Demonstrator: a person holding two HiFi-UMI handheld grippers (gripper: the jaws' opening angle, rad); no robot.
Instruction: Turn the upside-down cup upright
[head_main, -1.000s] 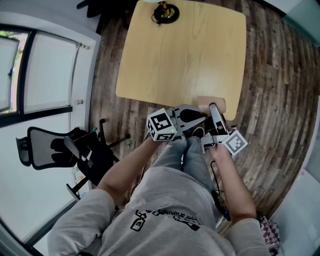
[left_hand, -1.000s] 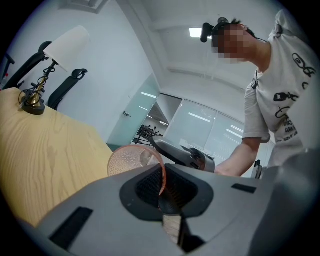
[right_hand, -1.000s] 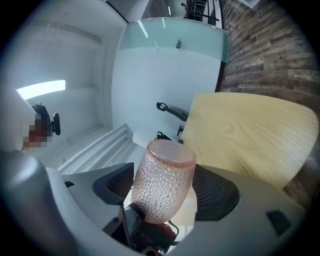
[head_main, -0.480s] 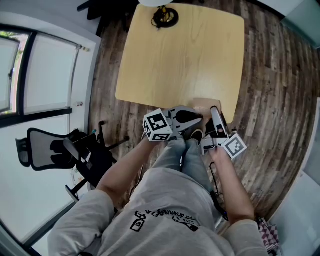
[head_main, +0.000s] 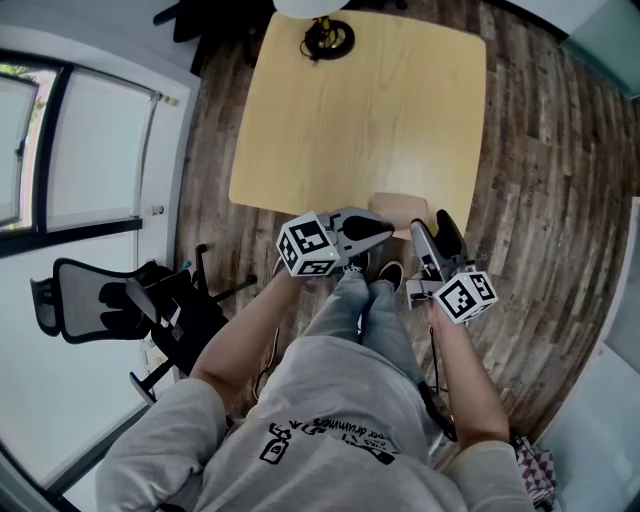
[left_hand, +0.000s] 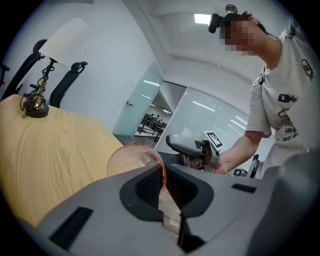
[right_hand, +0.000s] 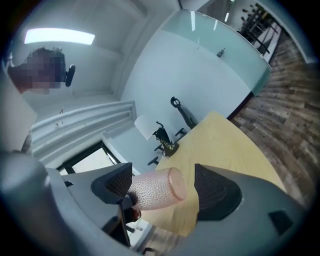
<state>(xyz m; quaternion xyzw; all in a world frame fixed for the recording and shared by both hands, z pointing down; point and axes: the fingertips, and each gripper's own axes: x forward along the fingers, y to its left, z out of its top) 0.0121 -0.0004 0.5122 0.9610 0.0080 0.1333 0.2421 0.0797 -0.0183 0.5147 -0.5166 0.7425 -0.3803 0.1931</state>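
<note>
Jaws of my left gripper (left_hand: 162, 187) are clenched on the rim of the pink textured cup (left_hand: 127, 160), one pad inside the mouth and one outside. My right gripper (right_hand: 166, 196) is released: its jaws have just been opening and stand wide. The cup (right_hand: 155, 190) shows between them with a gap on the side of its base, so neither pad presses on it. The cup is turned on its side, mouth toward my left gripper and base pointing away. It sits at the near edge of the table (head_main: 360, 110). From the head view, the cup (head_main: 400, 210) shows there as a pale block, between my left gripper (head_main: 375, 228) and my right gripper (head_main: 437, 232). I cannot tell whether it touches the tabletop. Farther along, at the table's far edge, stands a lamp (head_main: 328, 30) with a white shade.
</note>
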